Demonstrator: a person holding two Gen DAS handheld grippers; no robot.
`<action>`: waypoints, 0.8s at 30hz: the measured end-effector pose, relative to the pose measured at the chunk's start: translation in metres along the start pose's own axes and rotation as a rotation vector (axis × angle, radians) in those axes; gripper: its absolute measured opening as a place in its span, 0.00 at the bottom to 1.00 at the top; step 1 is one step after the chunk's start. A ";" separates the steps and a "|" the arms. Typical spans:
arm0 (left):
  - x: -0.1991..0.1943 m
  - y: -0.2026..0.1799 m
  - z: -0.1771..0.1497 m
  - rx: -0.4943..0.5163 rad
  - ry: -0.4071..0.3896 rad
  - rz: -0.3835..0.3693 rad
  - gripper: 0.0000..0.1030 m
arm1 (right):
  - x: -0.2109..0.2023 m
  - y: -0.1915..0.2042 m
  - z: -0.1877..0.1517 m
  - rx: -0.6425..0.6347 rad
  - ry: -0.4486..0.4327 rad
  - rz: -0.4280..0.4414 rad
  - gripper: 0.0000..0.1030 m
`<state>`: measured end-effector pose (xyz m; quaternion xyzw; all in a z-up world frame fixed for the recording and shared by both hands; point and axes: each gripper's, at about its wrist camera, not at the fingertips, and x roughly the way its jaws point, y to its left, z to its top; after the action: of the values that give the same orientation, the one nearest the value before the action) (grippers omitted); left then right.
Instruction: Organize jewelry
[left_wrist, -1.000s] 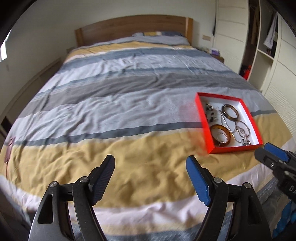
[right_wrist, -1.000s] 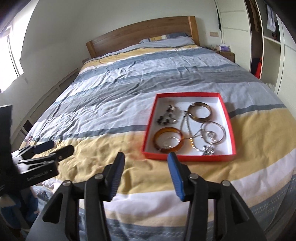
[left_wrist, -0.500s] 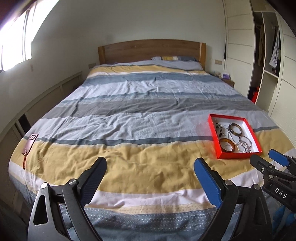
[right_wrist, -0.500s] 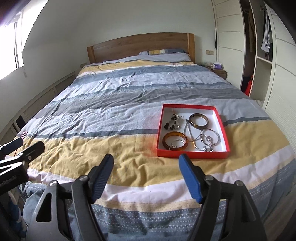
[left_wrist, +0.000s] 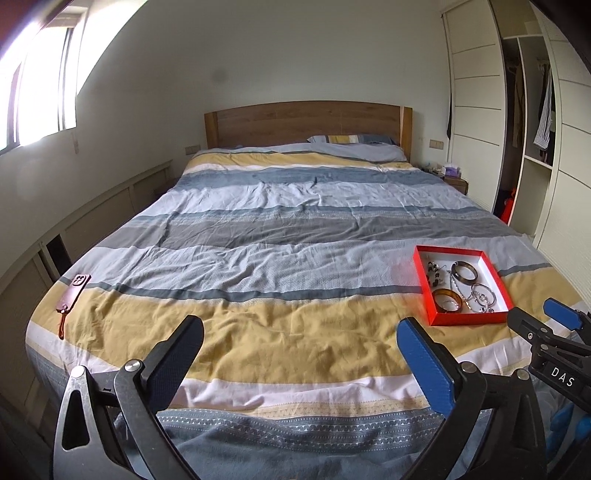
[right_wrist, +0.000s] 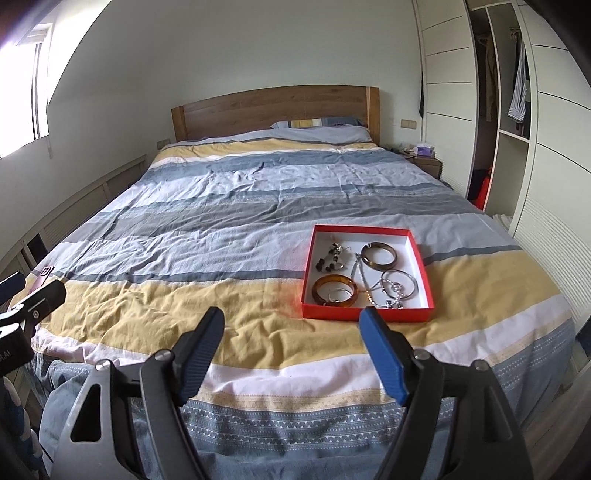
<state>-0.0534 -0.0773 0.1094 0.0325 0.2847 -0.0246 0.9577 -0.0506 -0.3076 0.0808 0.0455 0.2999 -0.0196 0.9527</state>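
Observation:
A red tray (right_wrist: 421, 254) with a white floor lies on the striped bed near its foot, right of centre; it also shows in the left wrist view (left_wrist: 423, 284). In it lie an amber bangle (right_wrist: 335, 290), a dark brown bangle (right_wrist: 378, 254), silver bangles (right_wrist: 399, 282), a chain (right_wrist: 364, 278) and dark earrings (right_wrist: 330, 258). My left gripper (left_wrist: 299, 349) is open and empty, back from the foot of the bed. My right gripper (right_wrist: 291, 341) is open and empty, short of the tray. Each gripper shows at the edge of the other's view.
A brown phone case with a strap (left_wrist: 72, 291) lies at the bed's near left corner. The wooden headboard (right_wrist: 277, 107) stands at the far end. A nightstand (right_wrist: 424, 158) and white wardrobe (right_wrist: 480, 110) line the right side. A window (left_wrist: 40, 92) is on the left.
Both grippers have pulled back and up from the bed, so the tray looks smaller and farther and the whole room shows. Both stay open and empty.

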 end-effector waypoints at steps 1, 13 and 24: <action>-0.001 0.001 -0.001 -0.002 -0.001 0.001 0.99 | -0.001 0.000 0.000 0.000 -0.001 -0.002 0.72; 0.002 0.013 -0.008 -0.027 0.012 0.004 0.99 | -0.001 -0.003 -0.004 -0.002 0.006 -0.017 0.72; 0.016 0.020 -0.017 -0.043 0.049 -0.003 0.99 | 0.015 -0.005 -0.015 -0.006 0.048 -0.039 0.72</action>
<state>-0.0480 -0.0569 0.0868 0.0119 0.3088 -0.0190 0.9509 -0.0472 -0.3115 0.0598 0.0374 0.3237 -0.0360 0.9447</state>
